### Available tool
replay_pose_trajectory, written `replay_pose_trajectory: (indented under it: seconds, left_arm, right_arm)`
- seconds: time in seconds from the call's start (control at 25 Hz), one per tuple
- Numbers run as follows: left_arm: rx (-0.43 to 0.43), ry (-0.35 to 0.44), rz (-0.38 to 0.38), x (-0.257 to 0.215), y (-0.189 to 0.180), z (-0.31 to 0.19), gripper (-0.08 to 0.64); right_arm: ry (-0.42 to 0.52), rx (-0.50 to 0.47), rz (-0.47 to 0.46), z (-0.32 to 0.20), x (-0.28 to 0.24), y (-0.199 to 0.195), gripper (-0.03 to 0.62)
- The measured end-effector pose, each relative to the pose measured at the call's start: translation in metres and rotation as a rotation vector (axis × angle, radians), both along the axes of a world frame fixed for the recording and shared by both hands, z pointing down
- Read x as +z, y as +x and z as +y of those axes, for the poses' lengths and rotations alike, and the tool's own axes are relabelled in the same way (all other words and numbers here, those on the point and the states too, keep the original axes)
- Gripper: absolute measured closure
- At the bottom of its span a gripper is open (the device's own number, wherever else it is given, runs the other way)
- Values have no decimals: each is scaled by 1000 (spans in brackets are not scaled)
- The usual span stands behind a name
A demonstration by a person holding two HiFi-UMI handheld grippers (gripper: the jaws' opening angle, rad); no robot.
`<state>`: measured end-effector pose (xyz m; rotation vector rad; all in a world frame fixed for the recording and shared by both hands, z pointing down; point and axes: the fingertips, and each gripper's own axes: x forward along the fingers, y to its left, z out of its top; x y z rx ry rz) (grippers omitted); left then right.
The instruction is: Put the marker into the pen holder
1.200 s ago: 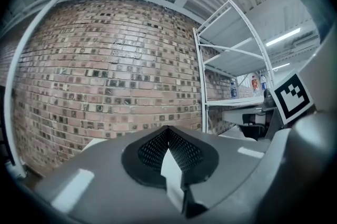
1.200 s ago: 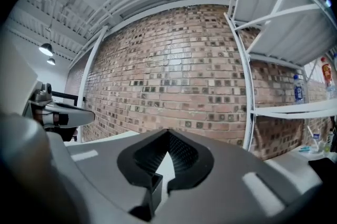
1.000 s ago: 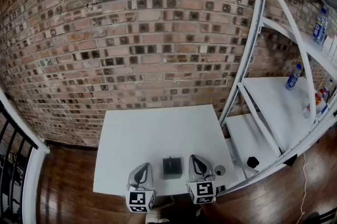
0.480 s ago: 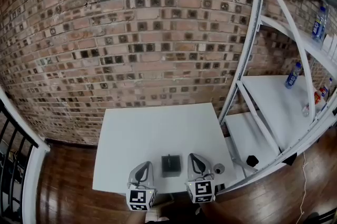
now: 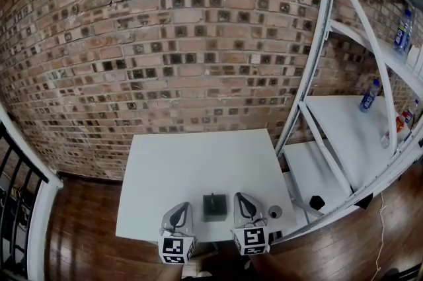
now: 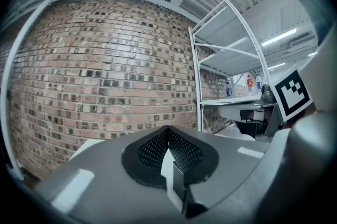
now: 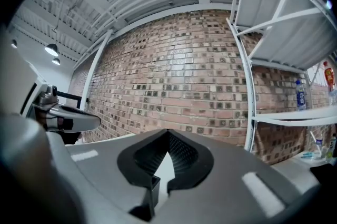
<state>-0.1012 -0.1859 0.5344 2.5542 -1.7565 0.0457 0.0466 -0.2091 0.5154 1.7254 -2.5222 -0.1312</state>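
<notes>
Both are clenched on nothing. The left hand-held gripper (image 6: 168,132) has its jaws met at the tips, and so does the right hand-held gripper (image 7: 168,136). The dark pen holder (image 5: 215,208) stands between them, near the front edge of the white surface (image 5: 198,160). I cannot make out the marker. A small round thing (image 5: 275,212) just beside the right hand-held gripper is too small to tell.

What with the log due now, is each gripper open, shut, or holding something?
Left gripper: shut, holding nothing.
Right gripper: shut, holding nothing.
</notes>
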Motion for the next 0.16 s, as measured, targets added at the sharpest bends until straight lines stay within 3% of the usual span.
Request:
replay_pose_trajectory:
  seconds: [0.16]
  left_arm:
    - [-3,1,-3,0,-1,-1,546]
  right_arm:
    - [4,-2,5,-1,0,-1,591]
